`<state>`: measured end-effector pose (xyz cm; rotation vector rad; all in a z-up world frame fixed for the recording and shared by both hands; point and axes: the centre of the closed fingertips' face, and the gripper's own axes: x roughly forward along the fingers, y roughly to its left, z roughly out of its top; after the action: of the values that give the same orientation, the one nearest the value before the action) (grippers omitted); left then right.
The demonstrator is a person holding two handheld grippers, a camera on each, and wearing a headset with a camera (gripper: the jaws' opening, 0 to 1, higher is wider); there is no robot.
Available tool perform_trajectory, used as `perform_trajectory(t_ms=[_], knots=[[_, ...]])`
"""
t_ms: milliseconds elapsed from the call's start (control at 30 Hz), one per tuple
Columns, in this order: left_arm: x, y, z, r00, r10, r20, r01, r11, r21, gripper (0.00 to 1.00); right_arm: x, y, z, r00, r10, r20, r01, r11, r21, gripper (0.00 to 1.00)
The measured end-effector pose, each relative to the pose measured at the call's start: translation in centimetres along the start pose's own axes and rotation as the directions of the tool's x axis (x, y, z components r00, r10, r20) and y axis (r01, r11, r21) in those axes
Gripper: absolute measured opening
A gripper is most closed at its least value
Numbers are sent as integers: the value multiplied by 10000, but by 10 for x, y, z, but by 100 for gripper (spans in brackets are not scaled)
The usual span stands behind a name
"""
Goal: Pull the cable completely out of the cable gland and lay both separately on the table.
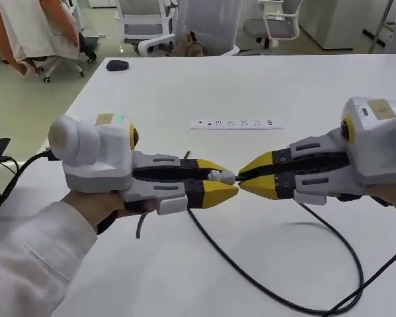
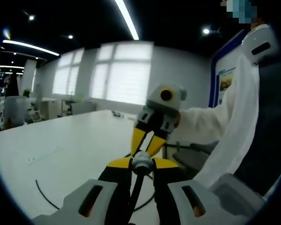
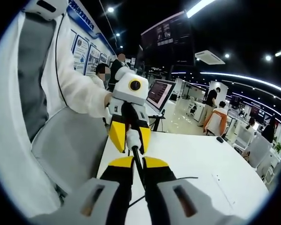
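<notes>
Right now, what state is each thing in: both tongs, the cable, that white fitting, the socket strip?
left tongs: shut on the cable gland.
right tongs: shut on the cable.
cable gland: held above the table, cable threaded through it.
cable: partly slack on the table.
power strip: lying flat.

I've got left gripper (image 1: 232, 179) and right gripper (image 1: 242, 178) tip to tip above the table (image 1: 184, 99). Gland (image 1: 221, 176) sits in the left jaws; cable (image 3: 138, 164) runs from it into the right jaws. Strip (image 1: 234, 123) lies on the table beyond both tips.
</notes>
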<state>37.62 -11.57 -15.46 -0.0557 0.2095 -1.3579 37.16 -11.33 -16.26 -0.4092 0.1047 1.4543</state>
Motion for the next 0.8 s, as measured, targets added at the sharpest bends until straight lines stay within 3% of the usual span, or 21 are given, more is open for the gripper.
perform_trajectory(t_ms=[467,800], knots=[[-7,8,1,9993,382,11,-382,9993,28,18,-5,-5,-4,10000,-36,92,34,9996,263,4],[-14,12,-4,9979,641,-85,-642,9979,-26,18,-19,-8,-20,9996,-232,-133,239,9985,491,4]])
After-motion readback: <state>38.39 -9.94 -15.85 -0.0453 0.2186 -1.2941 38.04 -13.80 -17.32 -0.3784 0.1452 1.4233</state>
